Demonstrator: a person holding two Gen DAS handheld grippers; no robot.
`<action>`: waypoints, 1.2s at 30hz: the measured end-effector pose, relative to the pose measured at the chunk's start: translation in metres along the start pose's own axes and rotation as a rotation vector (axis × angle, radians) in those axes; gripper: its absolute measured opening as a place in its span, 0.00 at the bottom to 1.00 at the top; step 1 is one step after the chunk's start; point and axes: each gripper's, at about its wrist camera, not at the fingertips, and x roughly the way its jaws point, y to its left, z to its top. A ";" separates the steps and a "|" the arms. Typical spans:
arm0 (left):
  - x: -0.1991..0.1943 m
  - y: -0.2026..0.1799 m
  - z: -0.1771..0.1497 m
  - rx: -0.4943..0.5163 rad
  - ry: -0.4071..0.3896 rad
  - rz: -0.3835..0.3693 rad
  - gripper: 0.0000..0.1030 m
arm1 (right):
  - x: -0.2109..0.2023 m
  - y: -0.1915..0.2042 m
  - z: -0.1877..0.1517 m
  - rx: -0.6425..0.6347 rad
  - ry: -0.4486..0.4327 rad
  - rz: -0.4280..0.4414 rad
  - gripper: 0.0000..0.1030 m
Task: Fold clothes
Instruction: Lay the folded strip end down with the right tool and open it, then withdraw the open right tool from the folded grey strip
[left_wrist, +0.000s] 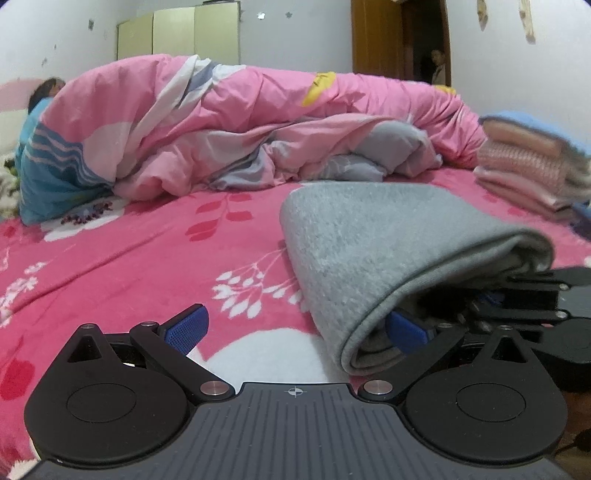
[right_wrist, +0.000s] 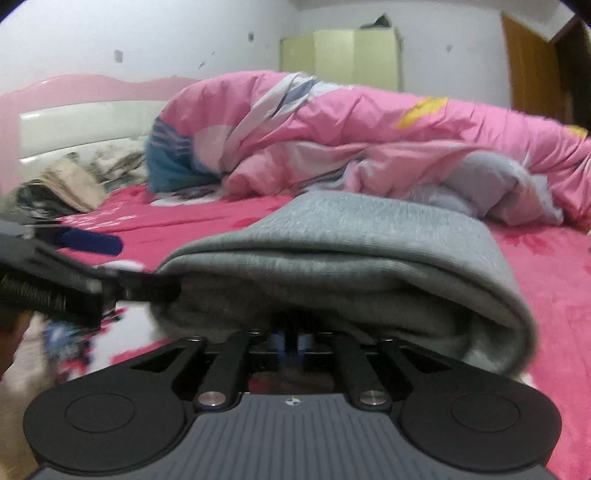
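Grey folded garment (left_wrist: 369, 258) lies on the pink bed sheet (left_wrist: 147, 251), long axis running away toward the quilt (left_wrist: 221, 122). Left gripper (left_wrist: 295, 328): jaws spread wide, right finger tucked under the near edge. Right gripper (right_wrist: 291, 339): jaws pinched together beneath the garment's fold.

white wall (left_wrist: 66, 33), pale wardrobe (left_wrist: 177, 35), wooden door (left_wrist: 376, 40)

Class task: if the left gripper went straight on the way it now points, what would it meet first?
Probably the folded grey knit garment. The left gripper has open jaws, one already tucked under the garment's near edge. The line grazes the left edge, and depth is unclear; otherwise the pink floral bedsheet.
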 end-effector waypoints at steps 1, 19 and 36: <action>-0.005 0.004 0.001 -0.013 0.000 -0.015 1.00 | -0.012 -0.006 0.002 0.001 0.005 0.049 0.40; 0.043 -0.019 0.005 -0.033 0.078 -0.058 1.00 | -0.027 -0.037 -0.010 -0.074 -0.096 -0.208 0.36; 0.028 -0.019 0.010 -0.021 0.061 -0.041 1.00 | -0.034 -0.034 -0.016 -0.094 -0.128 -0.165 0.33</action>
